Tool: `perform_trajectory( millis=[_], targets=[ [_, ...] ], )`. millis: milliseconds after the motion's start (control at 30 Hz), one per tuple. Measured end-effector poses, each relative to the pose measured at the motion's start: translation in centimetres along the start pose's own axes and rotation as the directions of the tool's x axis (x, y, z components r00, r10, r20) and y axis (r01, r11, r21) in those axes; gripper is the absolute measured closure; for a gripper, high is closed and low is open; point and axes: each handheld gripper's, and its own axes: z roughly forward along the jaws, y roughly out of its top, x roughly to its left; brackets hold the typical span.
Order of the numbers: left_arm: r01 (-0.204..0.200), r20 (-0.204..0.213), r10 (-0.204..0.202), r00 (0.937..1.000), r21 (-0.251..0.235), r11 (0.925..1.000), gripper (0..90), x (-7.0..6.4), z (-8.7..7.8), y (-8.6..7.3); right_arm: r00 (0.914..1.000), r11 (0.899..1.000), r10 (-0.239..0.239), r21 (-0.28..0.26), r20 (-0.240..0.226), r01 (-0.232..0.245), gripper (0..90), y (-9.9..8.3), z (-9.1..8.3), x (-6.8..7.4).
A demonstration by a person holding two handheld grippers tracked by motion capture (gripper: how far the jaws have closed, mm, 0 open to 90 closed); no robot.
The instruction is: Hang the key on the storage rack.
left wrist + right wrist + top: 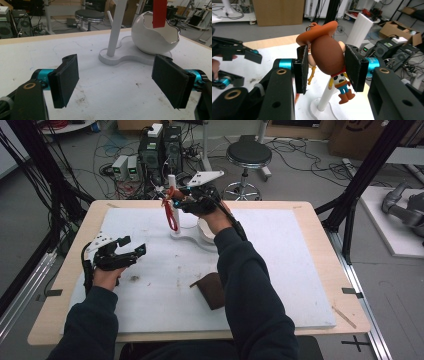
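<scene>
My right gripper [325, 68] is shut on the brown head of a small cowboy figure [329, 50] with an orange hat, which hangs tilted with its boots down. In the high view the right gripper [174, 201] holds the figure beside the top of a white stand's post [171, 182], and a red strap [172, 218] dangles below it. The stand's base [186, 236] also carries a white egg-shaped bowl [204, 231]. My left gripper [134, 246] hovers open and empty over the white mat at the left. From the left gripper [115, 82], the post [115, 27], the bowl [152, 37] and the strap [159, 13] lie ahead.
A dark brown folded piece [212, 290] lies on the white mat [290, 270] near the front, beside the right forearm. The wooden table edge [70, 265] rings the mat. Beyond the table stand a stool [248, 155], computer boxes [160, 147] and cables.
</scene>
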Motion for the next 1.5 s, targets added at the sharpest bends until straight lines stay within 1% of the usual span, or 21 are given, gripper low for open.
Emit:
perform_trajectory(
  millis=[67,167,200,267,400,533,633,800,900,967,1000,1033,1100,1133,1300,1400,1433,1467,1500],
  targets=[
    [-0.001,-0.001,0.001,1.0,0.001,1.0,21.6,0.0,0.0,0.0,1.0,1.0,-0.001,-0.002,0.008,0.001,57.3,0.0,0.0,-0.1],
    [-0.004,0.001,0.004,1.0,0.004,1.0,21.7,0.0,0.0,0.0,0.9995,1.0,0.016,-0.009,0.029,-0.016,57.3,0.0,0.1,-0.4],
    [-0.004,0.001,0.004,1.0,0.004,1.0,21.7,0.0,0.0,0.0,0.9995,1.0,0.016,-0.009,0.029,-0.016,57.3,0.0,0.1,-0.4],
    [-0.005,0.0,0.005,1.0,0.005,1.0,21.7,0.0,0.0,0.0,0.999,0.999,0.031,-0.022,0.033,-0.031,57.3,0.1,0.3,-0.5],
    [-0.001,-0.001,0.001,1.0,0.004,1.0,21.7,0.0,0.0,0.0,0.9988,0.999,0.034,-0.024,0.035,-0.033,57.3,0.2,0.5,-0.6],
    [0.002,-0.001,-0.002,1.0,0.001,1.0,21.7,0.0,0.0,0.0,0.9971,0.999,0.043,-0.025,0.063,-0.042,57.3,0.4,0.7,-0.8],
    [0.0,0.001,0.0,1.0,0.003,1.0,21.7,0.0,0.0,0.0,0.9962,0.999,0.041,-0.019,0.076,-0.04,57.3,0.4,0.8,-0.8],
    [0.002,0.0,-0.002,1.0,0.001,1.0,21.7,0.0,0.0,0.0,0.9934,0.998,0.055,-0.024,0.1,-0.053,57.3,0.3,1.2,-0.8],
    [0.002,0.0,-0.002,1.0,0.002,1.0,21.7,0.0,0.0,0.0,0.992,0.999,0.054,-0.011,0.114,-0.053,57.3,0.3,1.4,-0.9],
    [0.001,0.001,-0.001,1.0,0.002,1.0,21.7,0.0,0.0,0.0,0.9892,0.999,0.04,0.012,0.141,-0.042,57.3,0.3,1.5,-0.7],
    [-0.002,-0.001,0.002,1.0,0.001,1.0,21.7,0.1,0.0,0.0,0.9892,0.999,0.04,0.012,0.141,-0.042,57.3,0.3,1.5,-0.7],
    [0.0,-0.001,0.0,1.0,0.002,1.0,21.7,0.1,0.0,0.0,0.9855,0.999,0.032,0.026,0.166,-0.037,57.3,0.3,1.6,-0.8],
    [0.0,-0.002,0.0,1.0,0.0,1.0,21.7,0.1,-0.1,0.0,0.9843,0.999,0.039,0.031,0.172,-0.045,57.3,0.2,1.6,-0.8],
    [0.003,-0.003,-0.003,1.0,-0.003,1.0,21.7,0.1,-0.1,0.0,0.9841,0.999,0.031,0.036,0.175,-0.038,57.3,0.2,1.5,-0.9],
    [0.002,-0.005,-0.002,1.0,-0.001,1.0,21.7,0.2,-0.2,0.0,0.9822,0.998,0.032,0.042,0.185,-0.04,57.2,0.0,1.4,-1.0],
    [0.002,-0.006,-0.002,1.0,-0.003,1.0,21.7,0.2,-0.2,0.0,0.9794,0.998,0.057,0.03,0.194,-0.064,57.2,-0.4,1.3,-1.2],
    [0.003,-0.006,-0.003,1.0,-0.003,1.0,21.7,0.2,-0.2,0.0,0.9771,0.996,0.08,0.034,0.197,-0.088,57.2,-0.6,1.4,-1.4],
    [0.001,-0.005,-0.001,1.0,-0.001,1.0,21.7,0.2,-0.2,0.0,0.9771,0.996,0.08,0.034,0.197,-0.088,57.2,-0.6,1.4,-1.4],
    [0.002,-0.005,-0.002,1.0,-0.003,1.0,21.7,0.1,-0.2,-0.1,0.9752,0.995,0.085,0.041,0.204,-0.095,57.2,-0.7,1.5,-1.4]
  ],
)
